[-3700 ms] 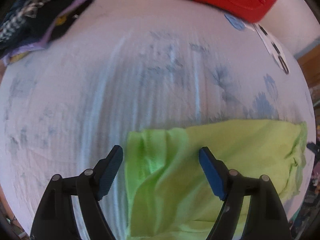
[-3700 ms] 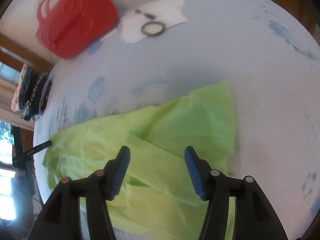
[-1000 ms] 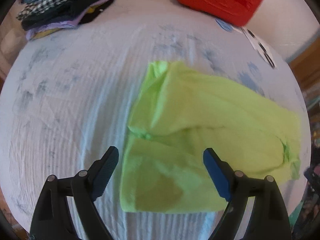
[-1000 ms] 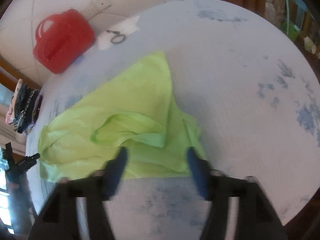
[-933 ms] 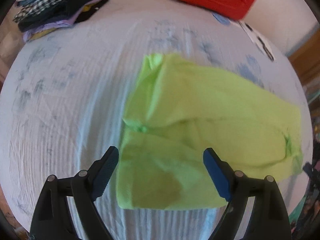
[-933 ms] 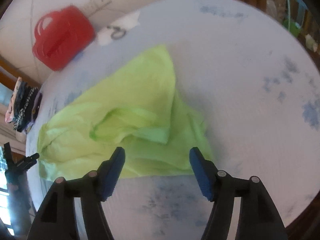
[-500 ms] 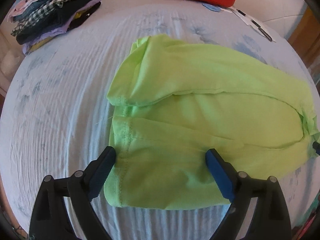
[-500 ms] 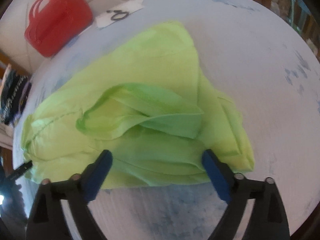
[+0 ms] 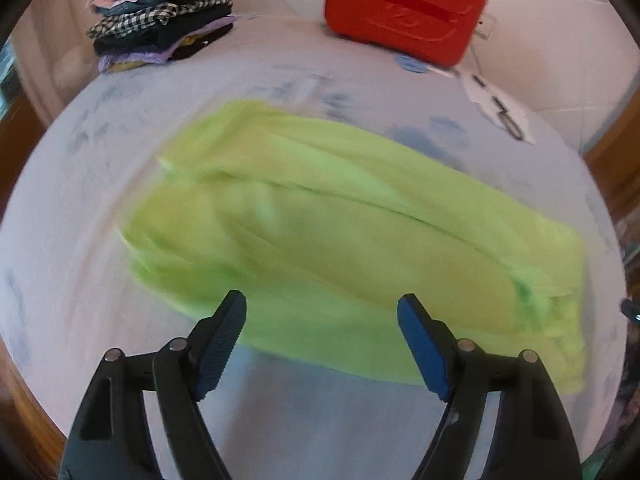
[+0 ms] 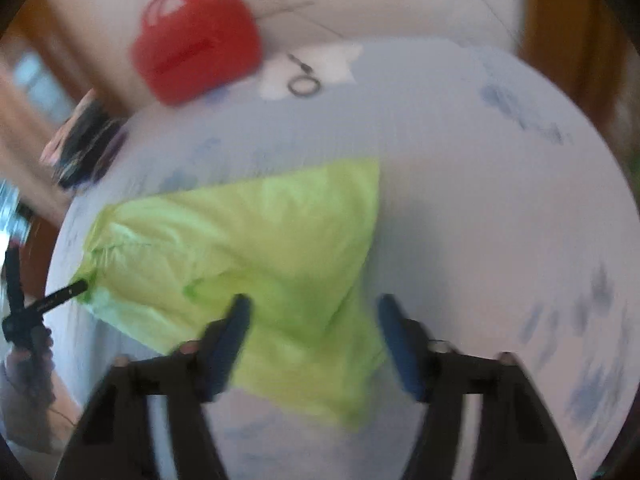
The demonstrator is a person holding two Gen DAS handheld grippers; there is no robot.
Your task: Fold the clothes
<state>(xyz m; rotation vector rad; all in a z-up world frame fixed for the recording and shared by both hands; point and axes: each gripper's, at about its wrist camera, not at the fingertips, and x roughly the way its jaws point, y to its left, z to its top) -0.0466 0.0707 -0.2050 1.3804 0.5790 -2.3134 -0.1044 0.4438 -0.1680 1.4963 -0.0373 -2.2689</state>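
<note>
Pale blue tablecloth, lime shirt mid-frame half-folded; left gripper and right gripper wide, empty: pinch near hem evenly.

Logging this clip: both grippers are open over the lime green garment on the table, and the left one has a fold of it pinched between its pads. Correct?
Not quite. The left gripper pinches nothing: the left wrist view shows its jaws spread wide with the lime green garment lying flat beneath them. The right gripper is likewise open over the garment on the table.
</note>
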